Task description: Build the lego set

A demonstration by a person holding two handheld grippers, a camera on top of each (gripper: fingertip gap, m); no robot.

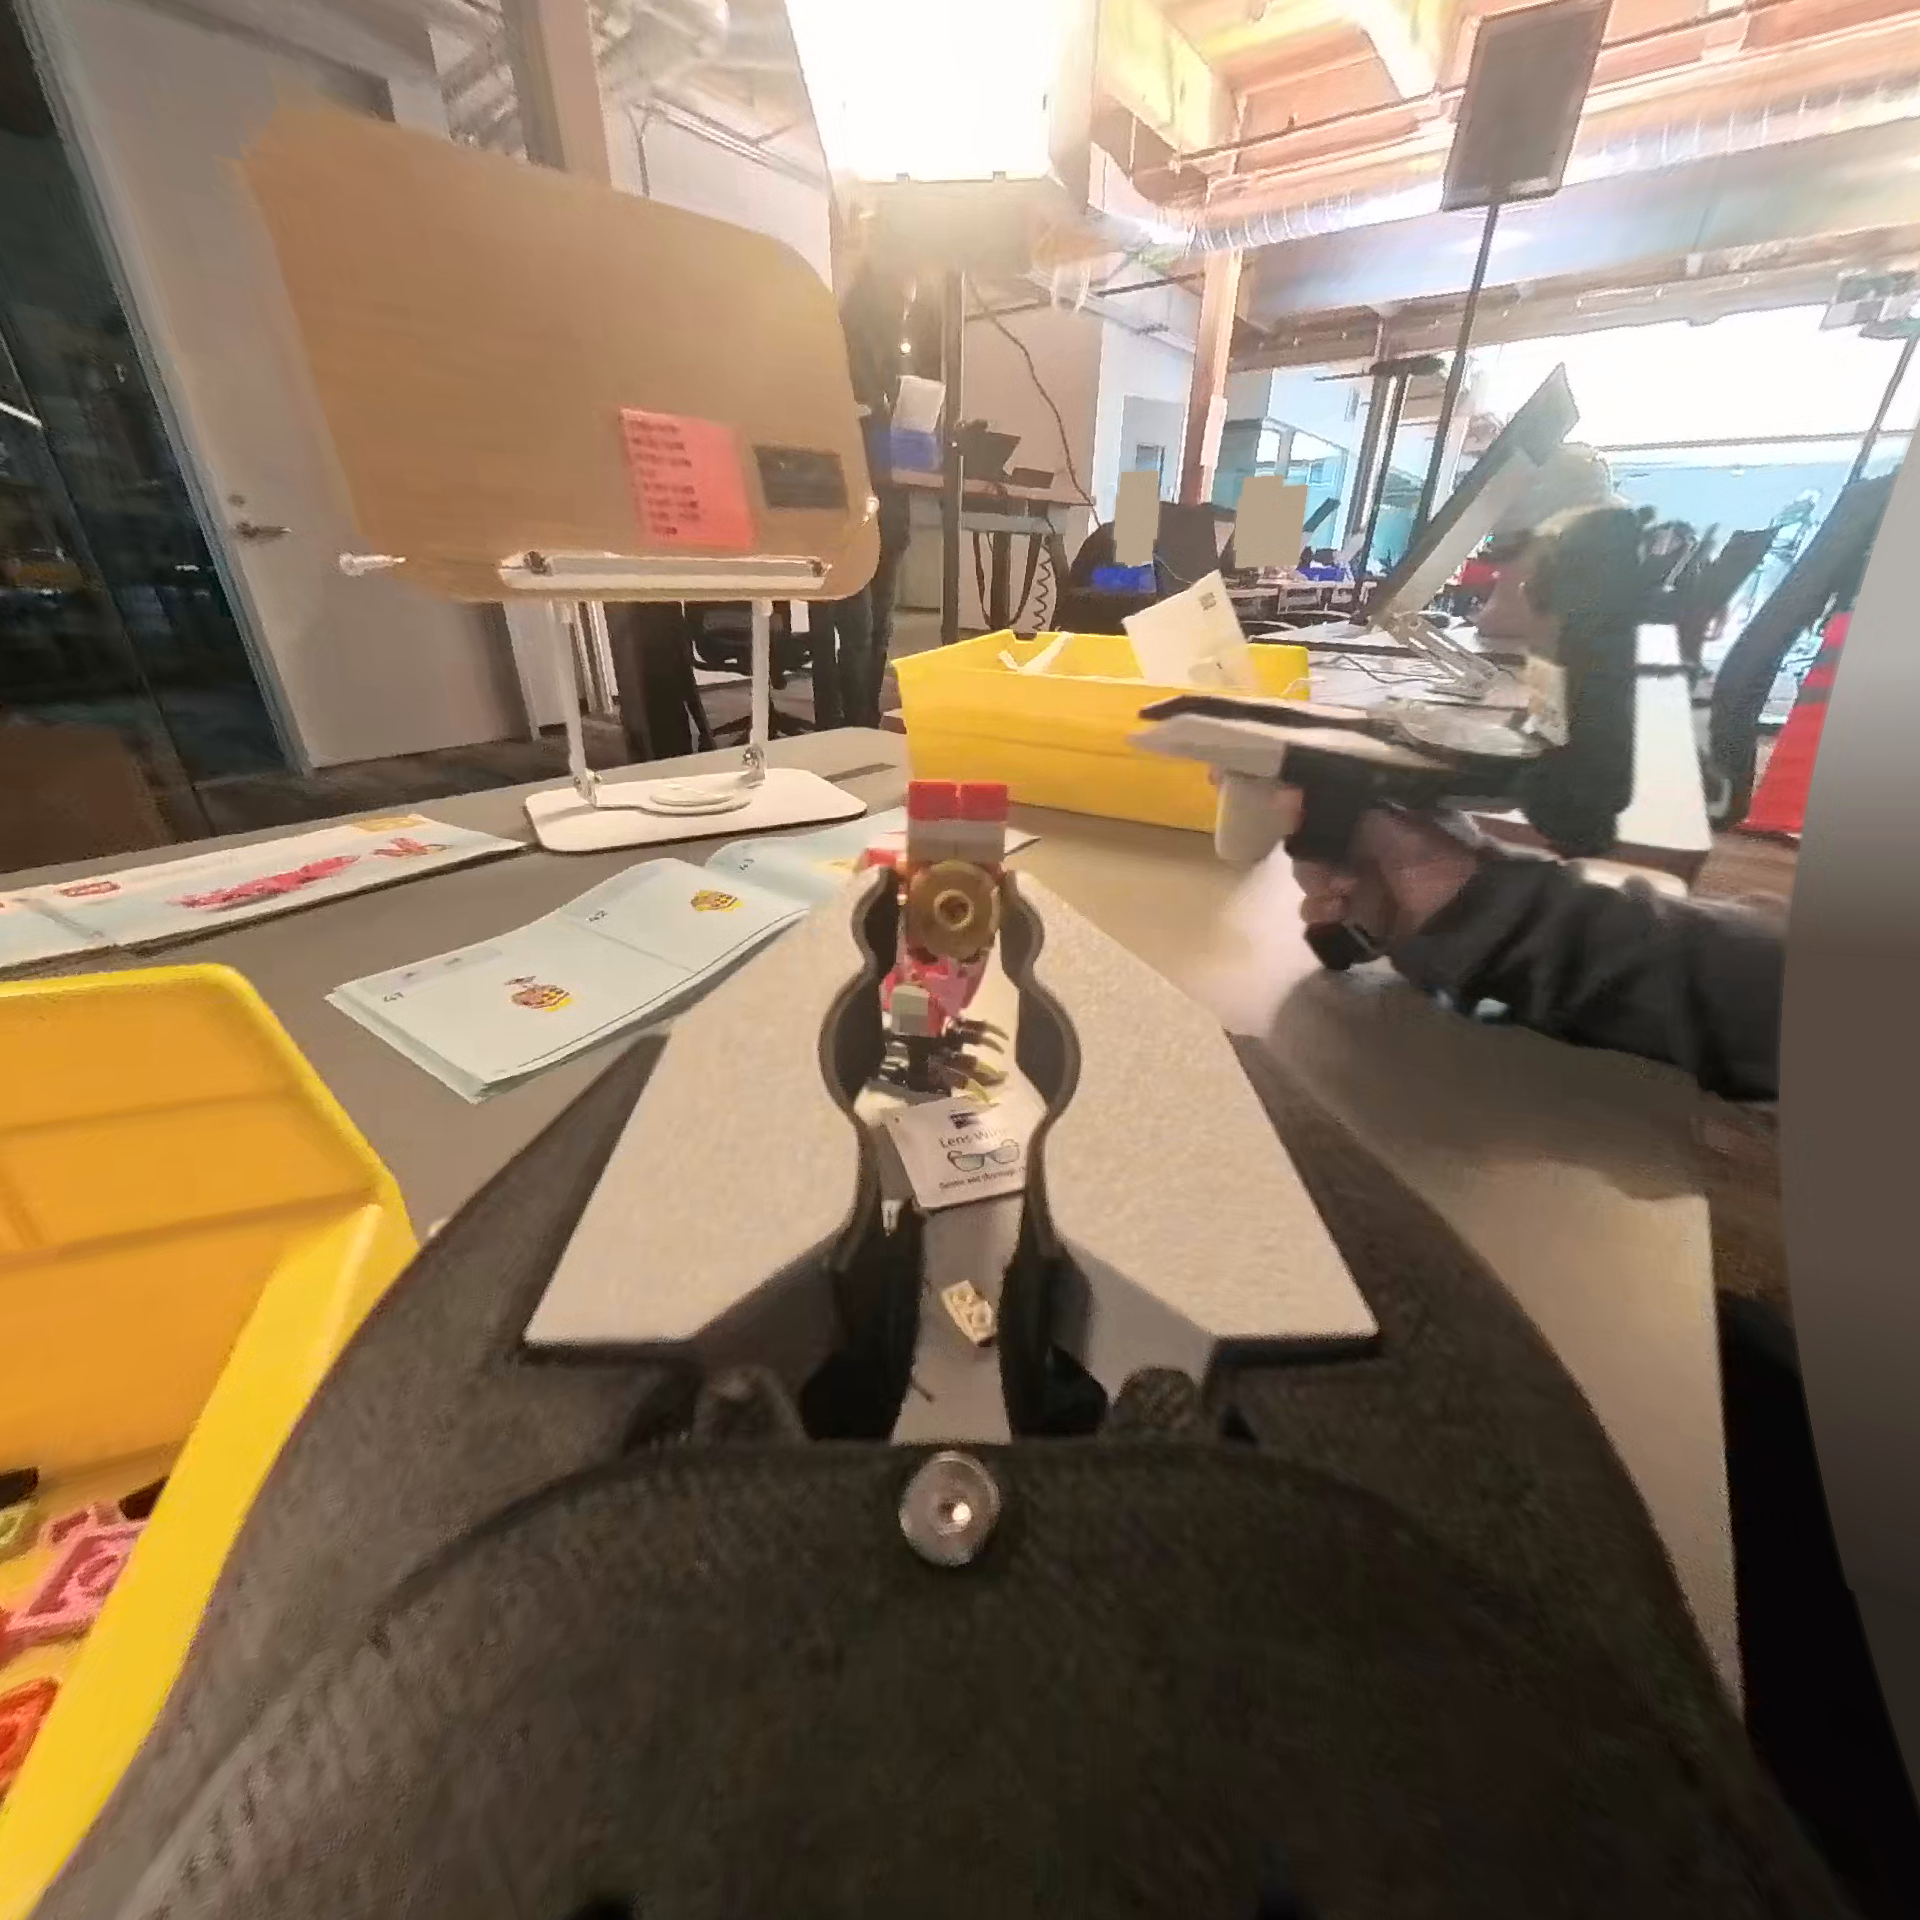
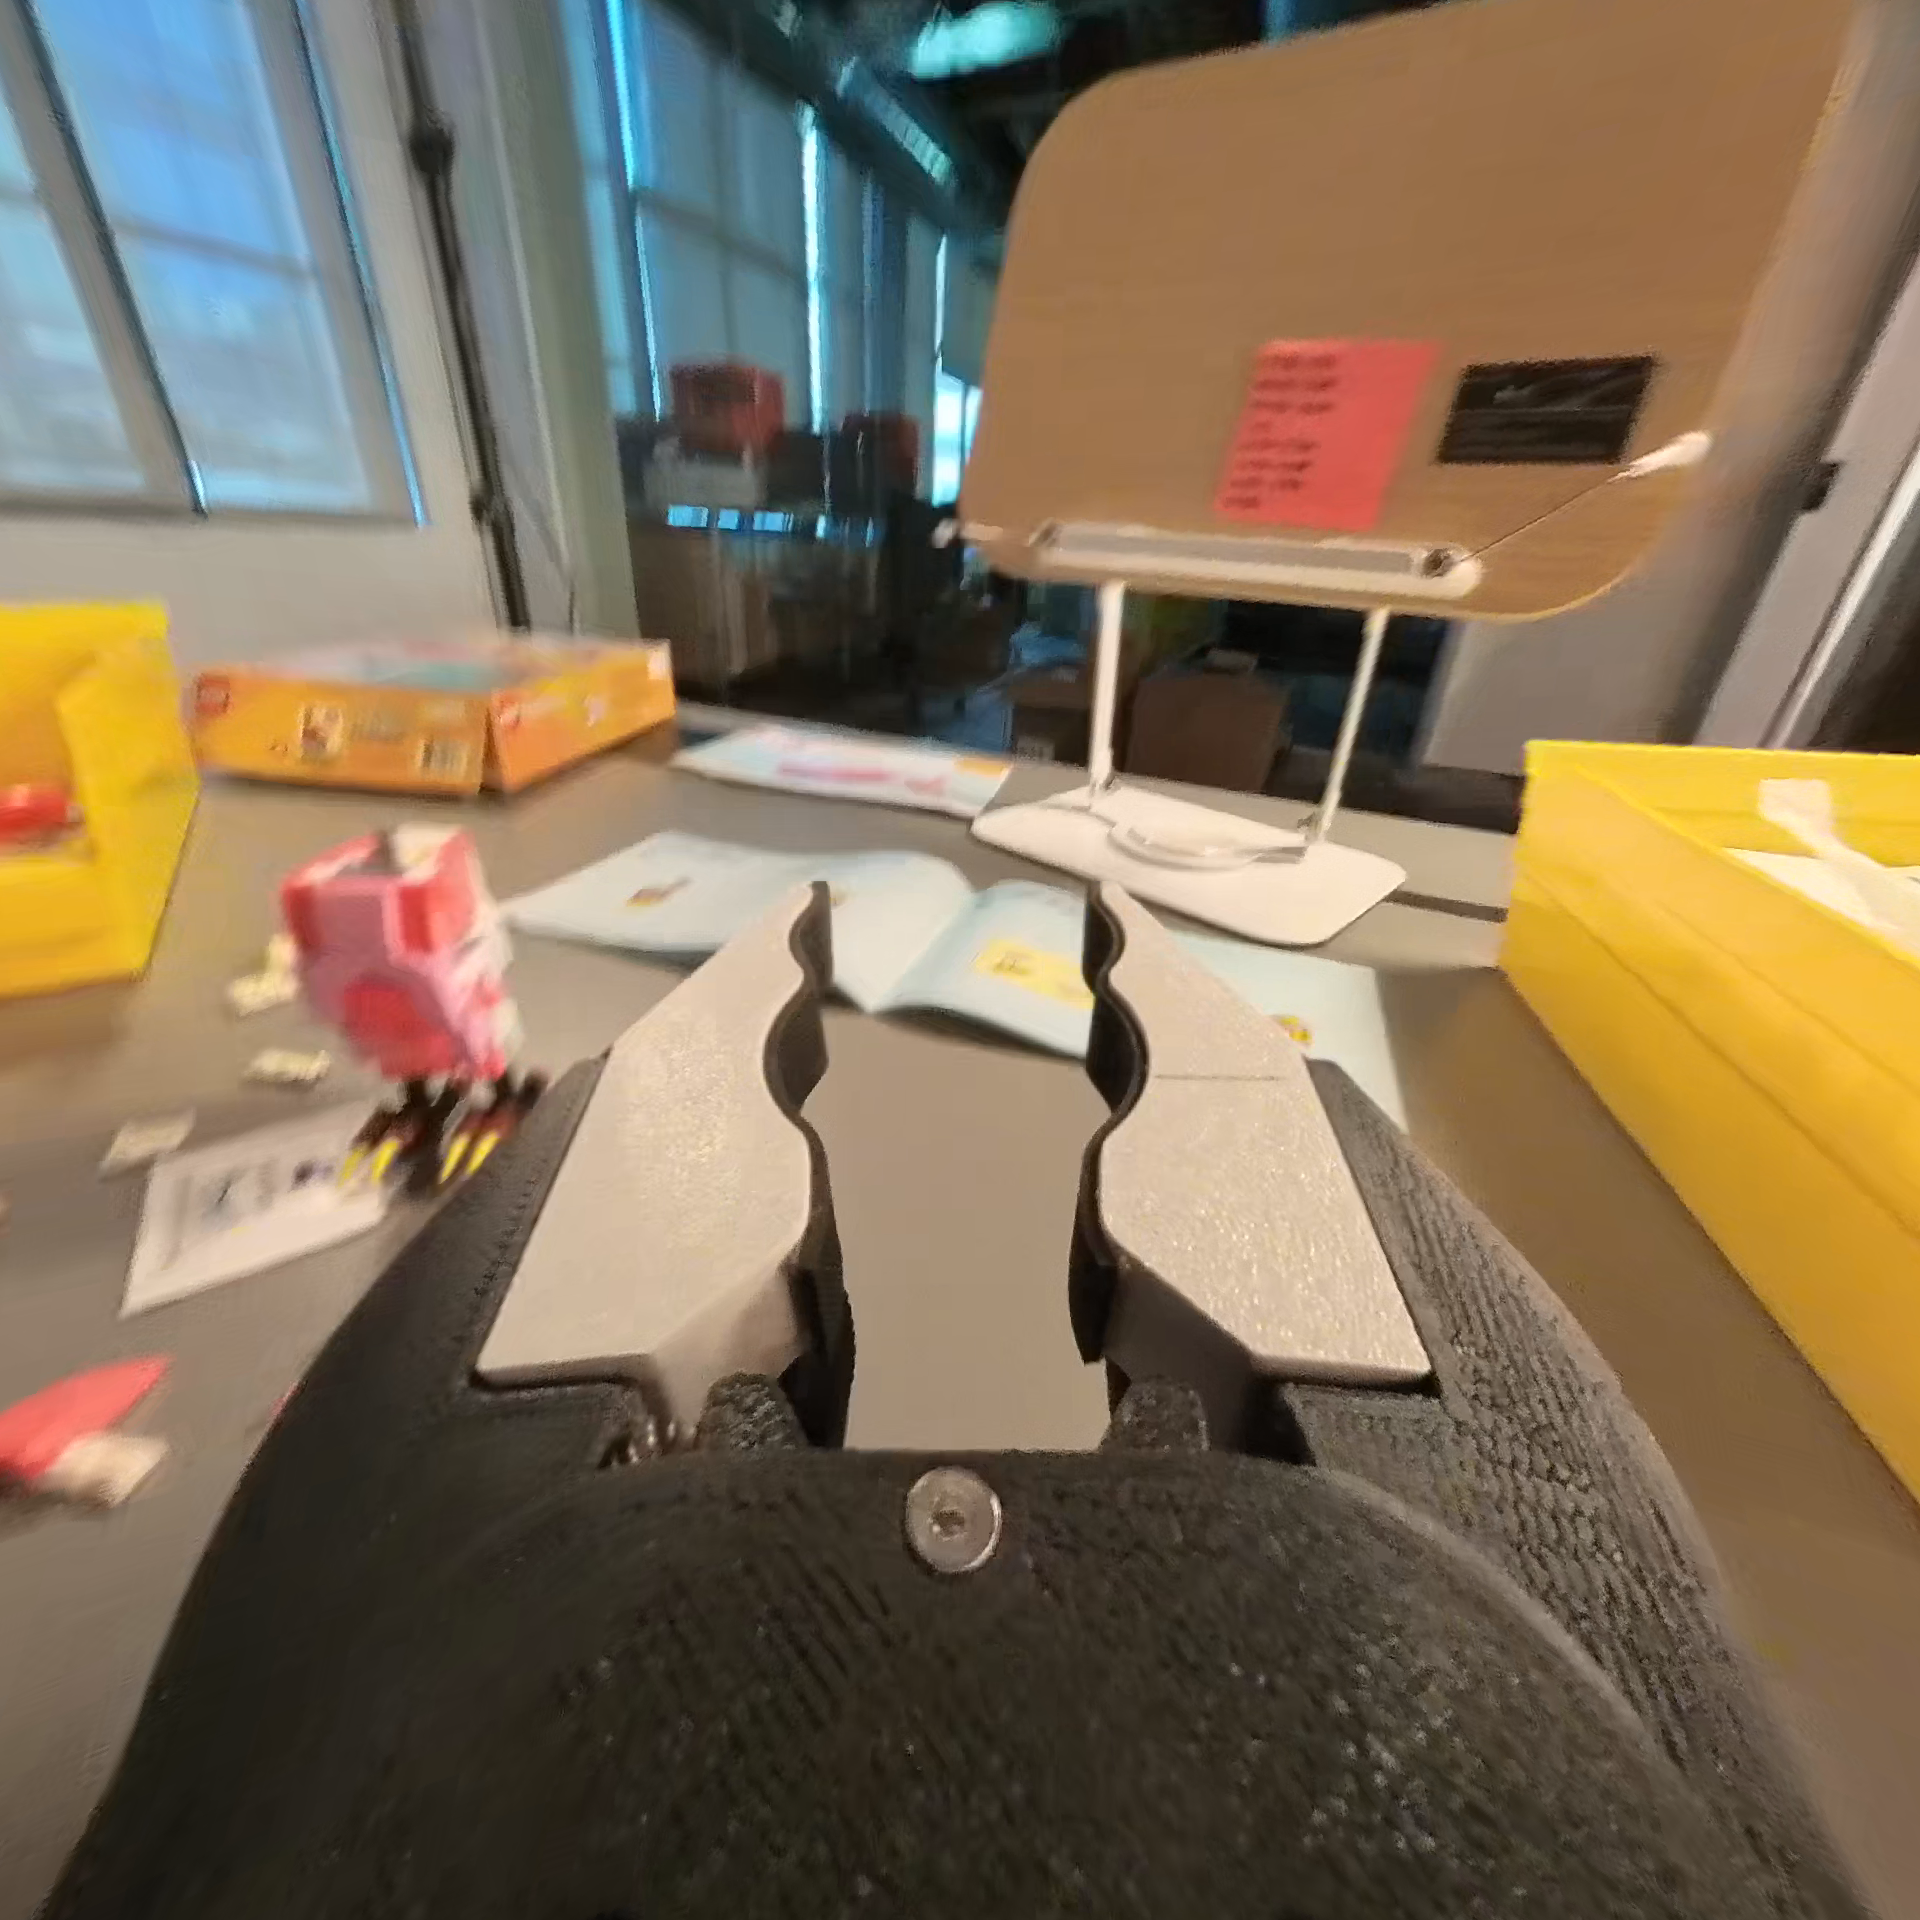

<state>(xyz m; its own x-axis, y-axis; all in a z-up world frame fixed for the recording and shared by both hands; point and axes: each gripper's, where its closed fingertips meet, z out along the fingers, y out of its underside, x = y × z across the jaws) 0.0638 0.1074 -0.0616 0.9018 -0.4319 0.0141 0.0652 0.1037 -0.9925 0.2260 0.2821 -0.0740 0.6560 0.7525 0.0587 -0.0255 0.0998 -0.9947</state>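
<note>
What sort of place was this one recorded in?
Likely an open office or lab workspace: a grey table with yellow parts bins, desks with monitors behind, exposed ceiling ducts.

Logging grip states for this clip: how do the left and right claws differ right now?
The left claw is nearly closed, its fingertips against a pink and red brick-built figure with a tan round disc; the right claw stands wide open, only the grey tabletop between its fingers. Both have grey fingers with wavy black pads.
</note>
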